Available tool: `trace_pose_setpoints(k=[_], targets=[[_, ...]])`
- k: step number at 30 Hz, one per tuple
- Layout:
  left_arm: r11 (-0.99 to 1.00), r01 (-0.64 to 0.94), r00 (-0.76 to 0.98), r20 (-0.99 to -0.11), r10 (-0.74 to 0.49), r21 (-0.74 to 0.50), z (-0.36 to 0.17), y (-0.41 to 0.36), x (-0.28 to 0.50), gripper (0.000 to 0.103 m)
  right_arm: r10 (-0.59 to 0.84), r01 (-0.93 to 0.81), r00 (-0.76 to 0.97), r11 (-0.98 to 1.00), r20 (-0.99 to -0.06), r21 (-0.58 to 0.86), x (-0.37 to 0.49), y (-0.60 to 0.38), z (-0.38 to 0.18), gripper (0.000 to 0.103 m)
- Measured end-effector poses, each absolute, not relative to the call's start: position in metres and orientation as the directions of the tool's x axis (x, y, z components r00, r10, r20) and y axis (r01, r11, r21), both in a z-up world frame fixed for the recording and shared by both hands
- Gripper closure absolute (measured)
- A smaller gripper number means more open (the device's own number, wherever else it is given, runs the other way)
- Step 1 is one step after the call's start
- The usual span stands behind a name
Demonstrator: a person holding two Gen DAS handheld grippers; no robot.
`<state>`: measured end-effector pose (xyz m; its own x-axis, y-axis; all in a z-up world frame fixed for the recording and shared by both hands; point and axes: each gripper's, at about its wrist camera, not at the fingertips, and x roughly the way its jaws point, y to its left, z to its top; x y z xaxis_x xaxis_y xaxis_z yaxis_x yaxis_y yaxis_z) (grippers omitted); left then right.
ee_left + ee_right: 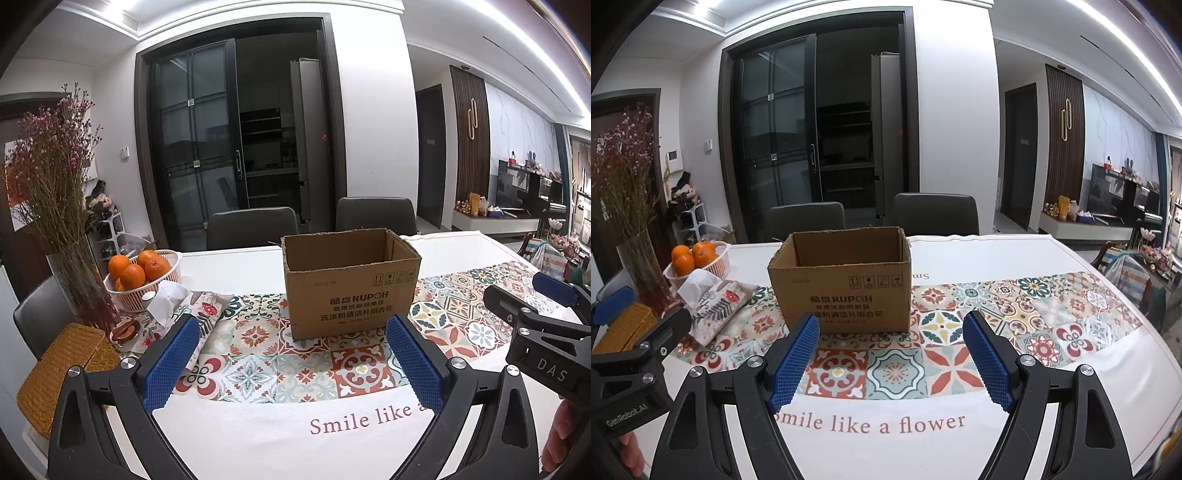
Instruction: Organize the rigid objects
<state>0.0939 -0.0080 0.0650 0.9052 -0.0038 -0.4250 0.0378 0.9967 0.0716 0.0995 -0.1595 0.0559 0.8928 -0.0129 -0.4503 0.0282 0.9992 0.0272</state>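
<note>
An open brown cardboard box [351,284] printed KUPOH stands upright on the patterned table runner; it also shows in the right wrist view [846,280]. What lies inside it is hidden by its walls. My left gripper [293,334] is open and empty, held above the table just short of the box. My right gripper [892,332] is open and empty, also just in front of the box. The right gripper shows at the right edge of the left wrist view [535,295], and the left gripper at the left edge of the right wrist view [639,317].
A white basket of oranges [140,273], a fabric tissue pouch [184,314], a glass vase of dried flowers [81,288], a small dish [125,332] and a woven yellow mat [59,373] sit at the left. Two dark chairs [375,216] stand behind the white table [266,443].
</note>
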Motion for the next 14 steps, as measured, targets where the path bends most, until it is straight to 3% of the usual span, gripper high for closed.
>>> trace_pose_setpoints(k=[14], targets=[[0.997, 0.034, 0.904, -0.427, -0.001, 0.069, 0.0648, -0.0068, 0.0932, 0.0, -0.004, 0.022, 0.892, 0.999, -0.453, 0.035, 0.0979, -0.1607, 0.0564, 0.022]])
